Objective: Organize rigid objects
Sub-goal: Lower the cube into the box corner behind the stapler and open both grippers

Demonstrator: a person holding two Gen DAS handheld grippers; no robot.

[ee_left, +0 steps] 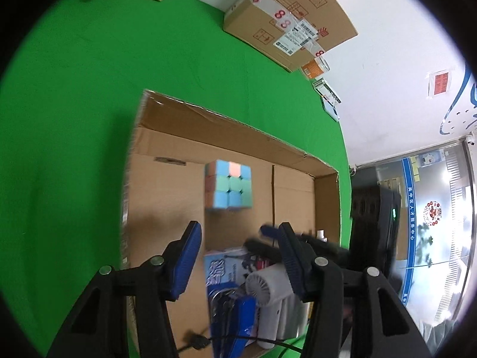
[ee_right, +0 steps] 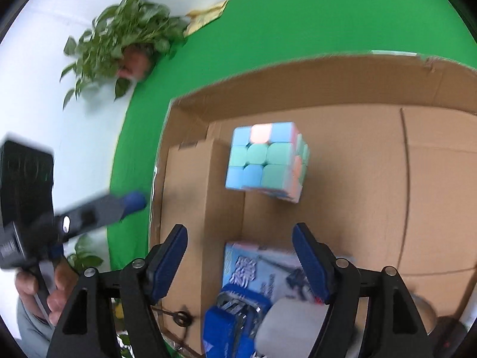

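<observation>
A pastel puzzle cube (ee_left: 228,185) sits on the floor of an open cardboard box (ee_left: 167,197); it also shows in the right wrist view (ee_right: 265,161), inside the same box (ee_right: 432,161). Nearer me in the box lie a blue printed packet (ee_left: 222,271) (ee_right: 256,271), a white handheld fan (ee_left: 268,286) (ee_right: 293,325) and a blue case (ee_right: 229,328). My left gripper (ee_left: 238,241) is open and empty above the box's near end. My right gripper (ee_right: 240,244) is open and empty above the packet. The left gripper (ee_right: 89,208) appears blurred at the left.
The box stands on a green cloth (ee_left: 74,104). A taped cardboard carton (ee_left: 292,18) and small packets (ee_left: 326,92) lie at its far edge. A potted plant (ee_right: 125,44) stands by the white wall. A black cable (ee_left: 196,340) trails at the box's near edge.
</observation>
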